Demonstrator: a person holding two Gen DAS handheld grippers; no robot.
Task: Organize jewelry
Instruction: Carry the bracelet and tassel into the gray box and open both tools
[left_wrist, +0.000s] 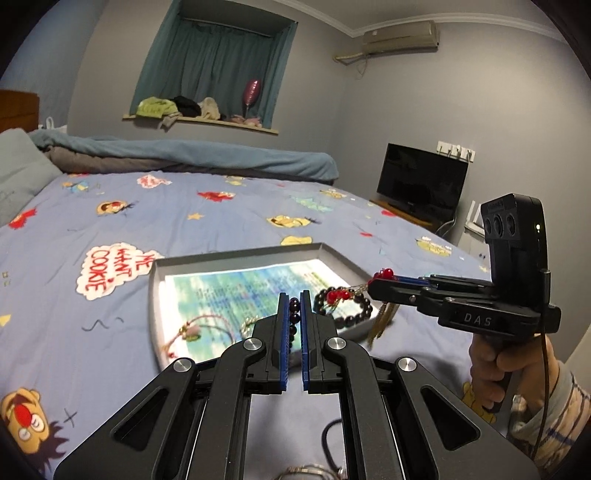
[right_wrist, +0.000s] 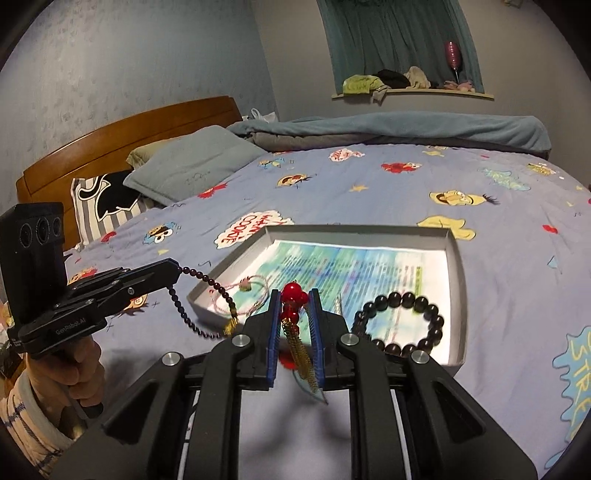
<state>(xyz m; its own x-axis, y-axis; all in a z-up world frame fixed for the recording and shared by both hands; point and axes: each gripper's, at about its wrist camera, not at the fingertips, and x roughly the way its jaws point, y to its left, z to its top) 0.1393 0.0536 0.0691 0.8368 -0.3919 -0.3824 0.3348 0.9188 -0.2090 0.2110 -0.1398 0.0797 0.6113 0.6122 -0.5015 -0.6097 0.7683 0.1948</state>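
Already both grippers loaded: left gripper pinched shut on dark strand; right gripper clamped red charm, tassel hanging toward 6. Tray lay at 12, right gripper nearer.

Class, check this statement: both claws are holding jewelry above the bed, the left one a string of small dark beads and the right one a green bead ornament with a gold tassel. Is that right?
Not quite. The bead ornament in the right claw is red, not green, as the right wrist view shows. The rest holds: its gold tassel hangs below, and the left claw grips the string of small dark beads above the bed.
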